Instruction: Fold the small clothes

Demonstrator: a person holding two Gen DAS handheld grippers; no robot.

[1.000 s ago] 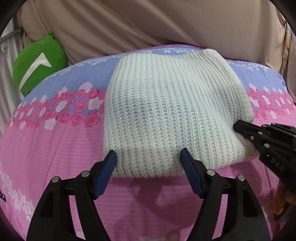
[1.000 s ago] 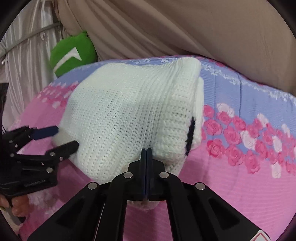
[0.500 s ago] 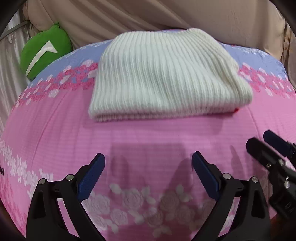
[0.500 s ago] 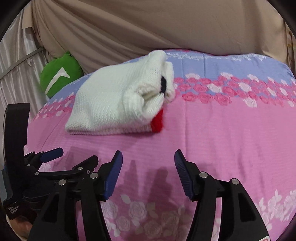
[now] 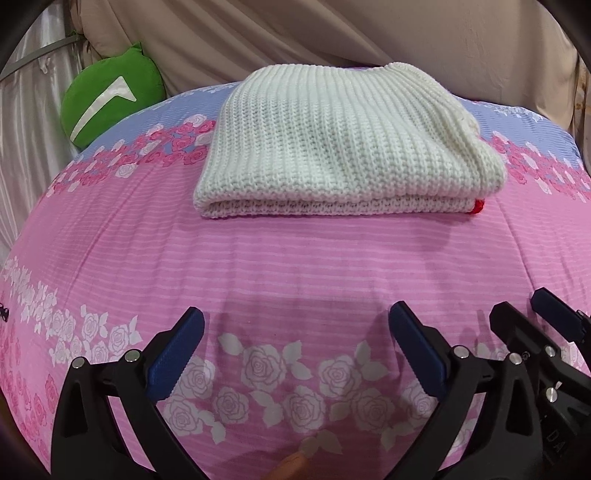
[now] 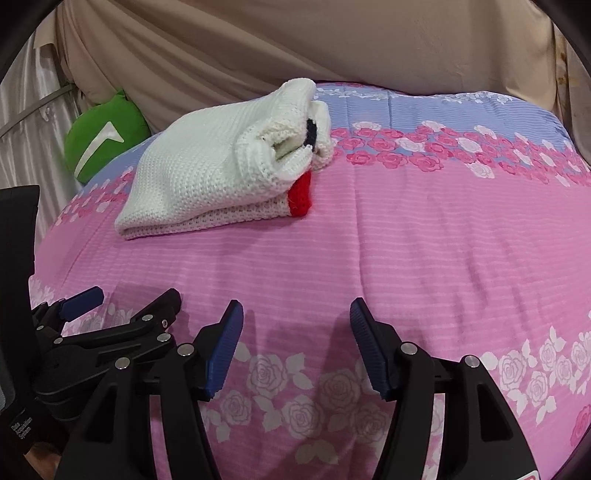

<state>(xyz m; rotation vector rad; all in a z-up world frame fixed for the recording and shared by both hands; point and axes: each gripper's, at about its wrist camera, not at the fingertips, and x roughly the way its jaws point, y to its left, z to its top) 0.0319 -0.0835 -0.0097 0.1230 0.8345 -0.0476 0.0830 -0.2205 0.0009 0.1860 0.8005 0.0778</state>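
the white knit garment (image 5: 347, 147) already lies folded into a compact rectangle, layers stacked with the doubled edge facing the claws, so the folding looks essentially done. what may be left is a small tidy-up: in the right wrist view its end at 3 o'clock is loosely rolled and gapes a little, with a red trim (image 6: 300, 195) and a dark patch (image 6: 312, 130) peeking out between the layers. what those coloured bits belong to is hard to tell from here.

the knit is thick, ribbed and soft-looking, and it holds its shape without help. it rests on the bed (image 5: 295, 266), toward 12 o'clock in the left wrist view and toward 10 o'clock in the right wrist view, where the pink striped cover meets the blue band with roses.

the left claw (image 5: 295, 347) is spread apart and holds nothing, low at 6 o'clock and well apart from the garment. the right claw (image 6: 295, 350) is likewise spread apart and holds nothing, beside the left one near the bed's front edge.

further out, a green cushion (image 5: 107, 96) sits at 10 o'clock against a beige drape (image 5: 369, 33).
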